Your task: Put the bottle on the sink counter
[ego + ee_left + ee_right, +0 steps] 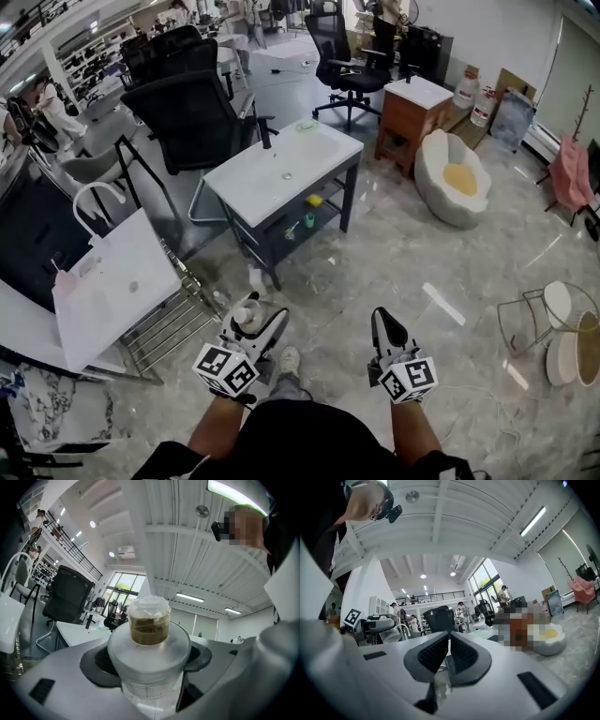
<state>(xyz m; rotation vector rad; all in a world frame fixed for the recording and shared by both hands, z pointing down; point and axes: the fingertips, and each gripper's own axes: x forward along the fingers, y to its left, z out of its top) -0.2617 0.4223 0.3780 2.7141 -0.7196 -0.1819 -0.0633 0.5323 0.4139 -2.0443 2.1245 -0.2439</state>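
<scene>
A frosted clear bottle (149, 641) with brownish liquid at its capped neck stands upright between the jaws of my left gripper (258, 317), which is shut on its wide body. In the head view the bottle (248, 319) hangs low over the marble floor, close in front of the person. The sink counter (246, 178), a white top with a black faucet (267, 133) on a dark frame, stands well ahead across the floor. It also shows in the left gripper view as the sink counter (75, 632), beyond the bottle. My right gripper (382, 321) is shut and empty, level with the left.
Black office chairs (192, 112) stand behind the counter. A white bag (112, 281) rests on a wire rack (169, 323) at the left. A small white object (255, 278) lies on the floor by the counter's leg. A wooden cabinet (412, 117), a round cushion (454, 178) and a wire stool (548, 319) are to the right.
</scene>
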